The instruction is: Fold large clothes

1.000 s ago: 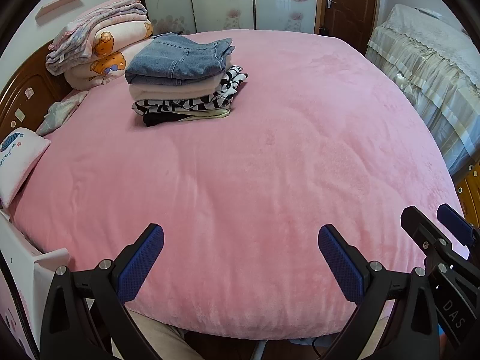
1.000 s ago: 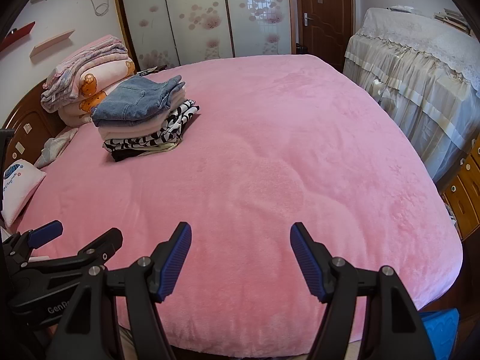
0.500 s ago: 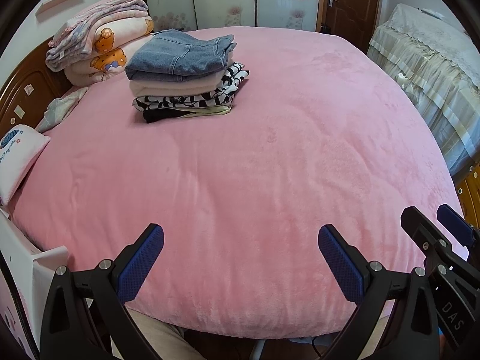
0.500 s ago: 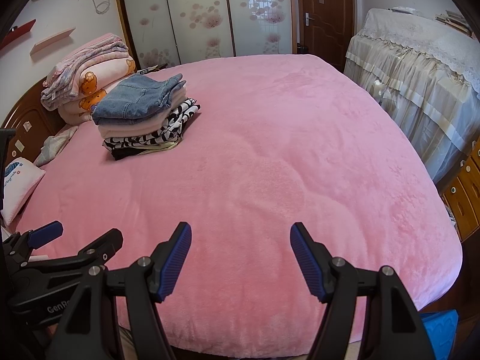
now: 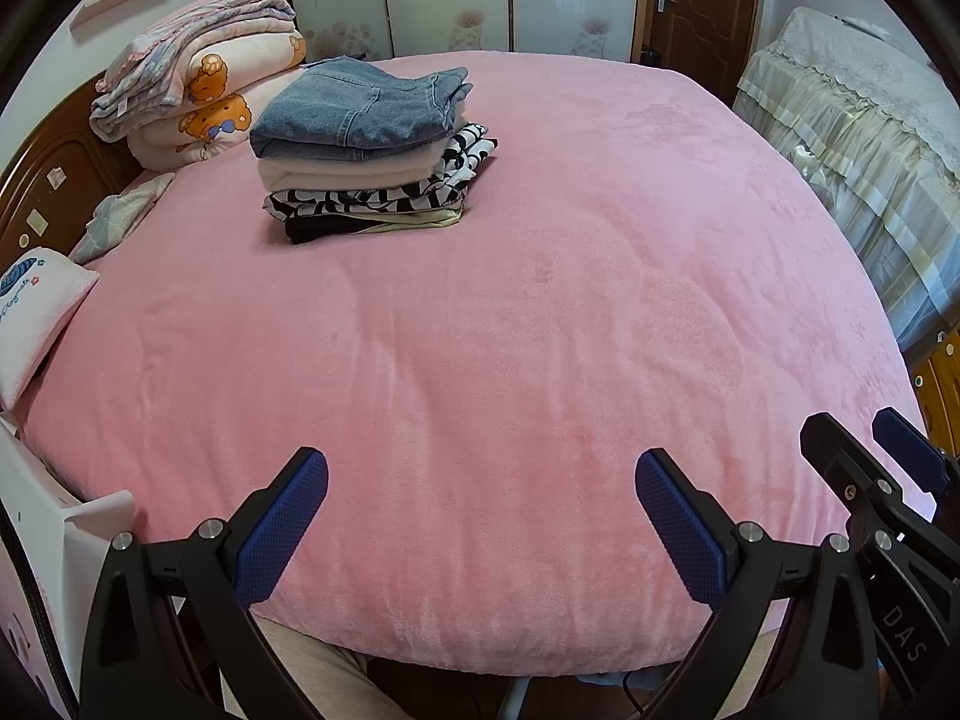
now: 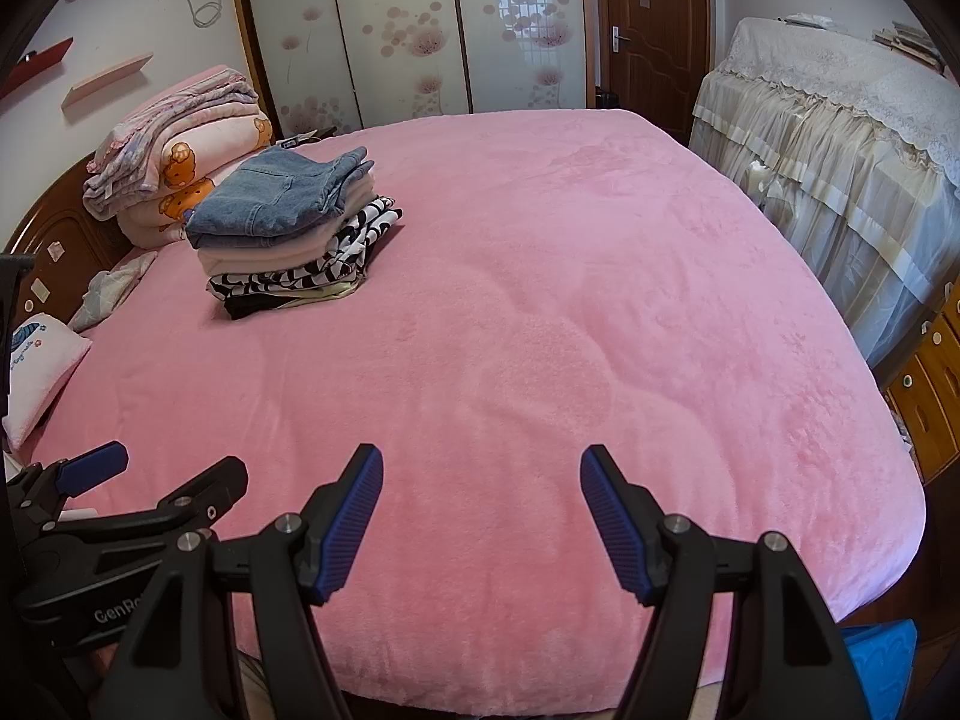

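Nearest the cameras, the left gripper (image 5: 482,516) is held at the near edge of the bed with its blue pads spread wide and nothing between them; the right gripper (image 6: 481,516) is held just beside it, likewise spread apart and empty, and part of it is seen at the right border of the left wrist view. Beneath and beyond both tools, the pink blanket (image 5: 510,330) is laid smooth across the bed. Farther off, toward the left side of the bed, a stack of folded clothes (image 5: 366,150) is set on the blanket; folded blue jeans (image 6: 282,198) are placed on top, over a pale garment and a black-and-white patterned one. Behind the stack, folded quilts (image 5: 198,90) are piled against the wooden headboard (image 5: 42,180); a small white pillow (image 6: 36,366) is seen at the left edge. At the far wall, sliding wardrobe doors (image 6: 420,30) and a brown door (image 6: 648,30) are visible.
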A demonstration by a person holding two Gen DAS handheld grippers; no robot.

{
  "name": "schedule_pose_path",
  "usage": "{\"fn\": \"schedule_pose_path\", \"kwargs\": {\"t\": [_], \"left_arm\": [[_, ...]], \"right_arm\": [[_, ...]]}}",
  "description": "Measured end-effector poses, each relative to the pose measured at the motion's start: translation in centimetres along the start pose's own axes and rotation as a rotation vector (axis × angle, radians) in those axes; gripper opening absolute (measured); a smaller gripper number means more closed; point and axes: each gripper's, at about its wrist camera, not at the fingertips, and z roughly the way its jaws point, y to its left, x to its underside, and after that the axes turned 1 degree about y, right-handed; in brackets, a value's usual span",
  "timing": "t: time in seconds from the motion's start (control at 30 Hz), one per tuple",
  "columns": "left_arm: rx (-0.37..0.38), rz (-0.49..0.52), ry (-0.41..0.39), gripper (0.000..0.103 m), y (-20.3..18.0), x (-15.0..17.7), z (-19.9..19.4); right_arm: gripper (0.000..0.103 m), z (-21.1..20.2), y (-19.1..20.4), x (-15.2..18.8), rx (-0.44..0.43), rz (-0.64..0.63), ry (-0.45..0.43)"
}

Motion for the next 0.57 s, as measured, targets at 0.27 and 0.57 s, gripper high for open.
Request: {"fn": "schedule_pose_path", "kwargs": {"t": [0.27,0.57], "left_arm": [[0.000,0.000,0.004,0.101,0.03,0.09,0.14],[0.003,-0.004,0.011,0.101,0.09,0.18,0.22]], "right_arm": [[0.069,0.12,-0.19,-0.08,-0.005,-0.004,0.002],[0.069,0.13,-0.17,-0.06,-0.005,-0.005,0.002]]}}
